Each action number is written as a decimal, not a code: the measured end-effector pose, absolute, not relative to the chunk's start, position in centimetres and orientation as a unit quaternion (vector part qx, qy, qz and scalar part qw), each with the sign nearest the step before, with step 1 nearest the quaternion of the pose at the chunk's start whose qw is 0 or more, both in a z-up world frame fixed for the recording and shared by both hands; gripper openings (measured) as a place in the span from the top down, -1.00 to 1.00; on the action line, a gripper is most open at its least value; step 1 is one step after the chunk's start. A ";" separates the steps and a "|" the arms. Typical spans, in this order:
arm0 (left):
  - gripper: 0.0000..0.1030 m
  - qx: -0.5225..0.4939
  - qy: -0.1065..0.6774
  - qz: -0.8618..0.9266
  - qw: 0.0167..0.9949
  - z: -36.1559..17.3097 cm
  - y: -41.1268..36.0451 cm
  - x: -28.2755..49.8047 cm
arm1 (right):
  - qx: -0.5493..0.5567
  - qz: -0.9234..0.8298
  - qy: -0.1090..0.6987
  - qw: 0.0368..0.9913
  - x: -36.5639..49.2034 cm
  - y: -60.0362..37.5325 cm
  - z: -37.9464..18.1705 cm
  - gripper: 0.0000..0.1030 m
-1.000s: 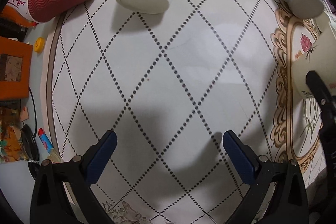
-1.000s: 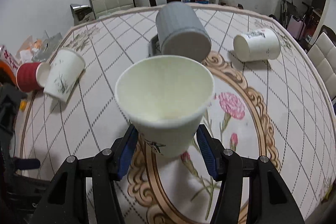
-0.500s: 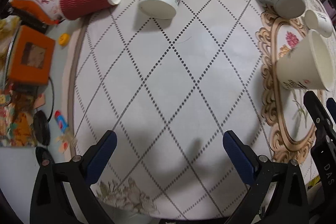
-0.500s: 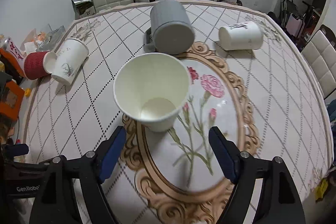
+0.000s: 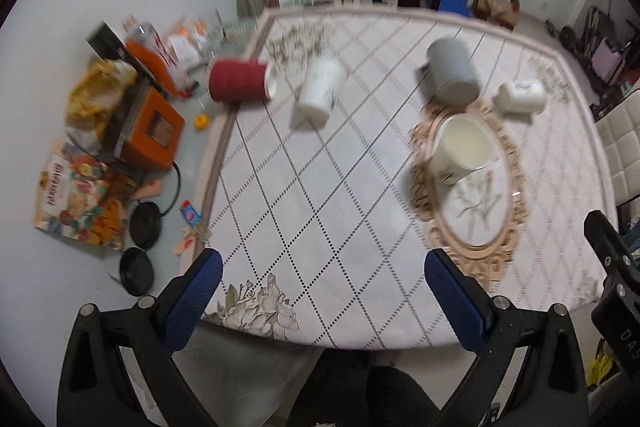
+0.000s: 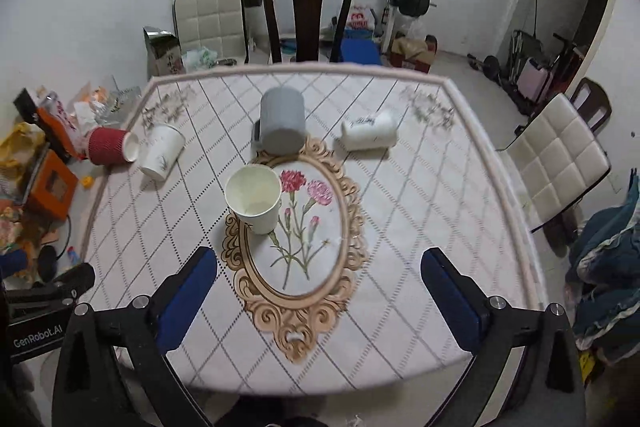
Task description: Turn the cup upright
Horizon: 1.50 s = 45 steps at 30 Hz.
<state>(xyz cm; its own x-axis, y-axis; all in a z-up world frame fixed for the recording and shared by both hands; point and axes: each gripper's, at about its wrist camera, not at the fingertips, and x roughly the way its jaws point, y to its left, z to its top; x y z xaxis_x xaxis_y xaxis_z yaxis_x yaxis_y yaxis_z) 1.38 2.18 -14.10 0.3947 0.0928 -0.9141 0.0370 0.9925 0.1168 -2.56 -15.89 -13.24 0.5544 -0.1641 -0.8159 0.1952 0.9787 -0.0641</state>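
Note:
A cream paper cup [image 6: 254,198] stands upright on the left rim of the oval flower pattern; it also shows in the left wrist view [image 5: 462,150]. My right gripper [image 6: 319,291] is open and empty, pulled back above the table's near edge, well apart from the cup. My left gripper [image 5: 323,301] is open and empty over the near left edge. A grey mug [image 6: 281,125], a red ribbed cup [image 6: 110,145] and two white paper cups [image 6: 162,151] [image 6: 370,135] lie on their sides.
The table [image 6: 420,227] carries a diamond-pattern cloth. A dark wooden chair [image 6: 308,15] stands at the far side, a padded chair [image 6: 560,155] at the right. Boxes and bags [image 6: 36,171] clutter the floor at the left.
My right gripper has opened and let go of the cream cup, which now stands upright. Both grippers have pulled back and up from the table.

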 end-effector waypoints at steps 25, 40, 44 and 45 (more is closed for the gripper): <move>-1.00 0.025 0.430 0.018 0.902 -0.9 2.3 -6.3 | 0.012 -0.085 0.396 0.914 -12.5 -16.4 2.5 -1.00; -1.00 0.030 0.429 0.035 0.902 -1.2 2.1 -7.0 | 0.005 -0.081 0.400 0.913 -12.5 -16.8 1.8 -1.00; -1.00 0.032 0.431 0.030 0.901 -1.3 2.0 -7.0 | 0.005 -0.082 0.404 0.911 -12.3 -17.0 1.7 -1.00; -1.00 0.033 0.432 0.029 0.901 -1.4 2.0 -7.0 | 0.004 -0.081 0.405 0.911 -12.3 -17.0 1.7 -1.00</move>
<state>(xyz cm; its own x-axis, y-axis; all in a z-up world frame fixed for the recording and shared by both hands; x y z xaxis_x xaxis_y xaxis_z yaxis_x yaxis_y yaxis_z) -7.00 1.96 -1.37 0.6259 0.0810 -0.7757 -0.0233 0.9961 0.0853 -12.32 -17.03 1.70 0.6592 -0.1448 -0.7379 0.1521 0.9867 -0.0578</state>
